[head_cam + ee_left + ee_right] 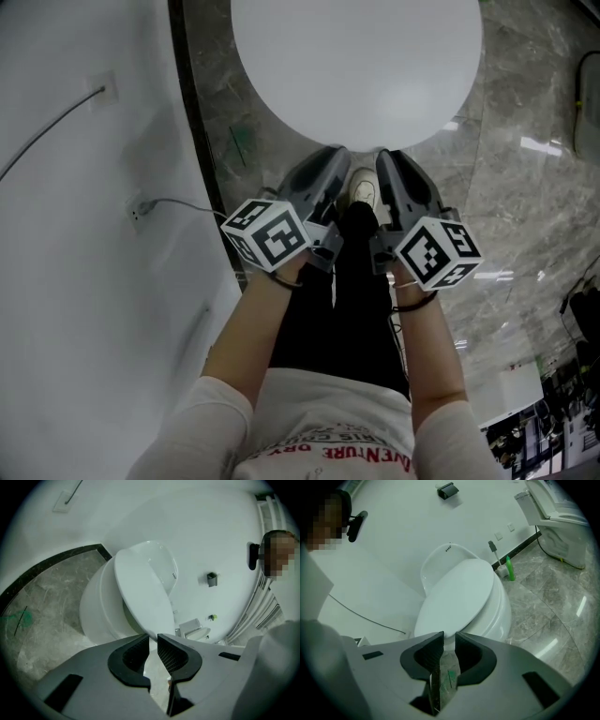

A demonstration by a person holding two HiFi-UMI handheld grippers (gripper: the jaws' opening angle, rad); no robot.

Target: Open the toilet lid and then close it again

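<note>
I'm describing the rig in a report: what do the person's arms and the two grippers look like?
The left gripper and right gripper are both grey, wedge-shaped shells with black, grid-textured pads. Each carries a white cube with black square markers. Thin black cords loop the wrists. The person wears white sleeves.

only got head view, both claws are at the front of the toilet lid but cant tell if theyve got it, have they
Observer: Yes, the left claw and right claw each pinch the front edge of the lid between their jaws.
Operator: is it off the bowl yet
Observer: Yes, its front is tilted up, with a dark gap above the bowl.
Operator: anything beside the toilet
Observer: A green bottle stands by the wall beside it.
</note>
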